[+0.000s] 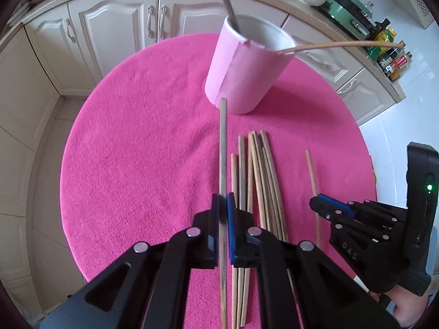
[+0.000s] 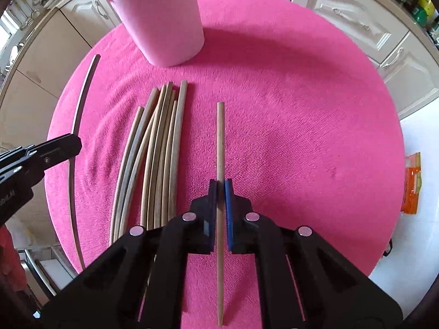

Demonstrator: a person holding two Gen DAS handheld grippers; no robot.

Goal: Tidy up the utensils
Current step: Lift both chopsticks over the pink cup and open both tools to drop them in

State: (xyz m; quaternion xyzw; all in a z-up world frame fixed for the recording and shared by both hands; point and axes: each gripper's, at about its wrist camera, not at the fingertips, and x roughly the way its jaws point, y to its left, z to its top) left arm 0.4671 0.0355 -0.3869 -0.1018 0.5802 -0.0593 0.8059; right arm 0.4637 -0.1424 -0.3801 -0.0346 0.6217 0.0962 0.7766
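Black finger linkages fill the near edge of both wrist views. Left to right, the left gripper [image 1: 222, 208] comes first: its jaws are closed narrow on a greyish chopstick [image 1: 223, 148], which runs straight ahead of the fingers and is lifted clear of the pink tablecloth [image 1: 137, 150], its far tip pointing toward the base of the pink cylindrical holder [image 1: 241, 71]. Just right of this gripper lies the bundle of loose chopsticks [image 1: 255, 181], flat on the cloth. Further right, the right gripper [image 2: 220, 192] has its blue-lined pads closed narrow on a single pale chopstick [image 2: 220, 137], set apart from the bundle; whether this stick rests on the cloth or is raised cannot be told.

Progress, as a judgement: the task is at an early stage. Two chopsticks already stand in the holder, ahead of both grippers, leaning against its rim. Two more are gripped, one per gripper, and not yet delivered. The bundle remains to be transferred.
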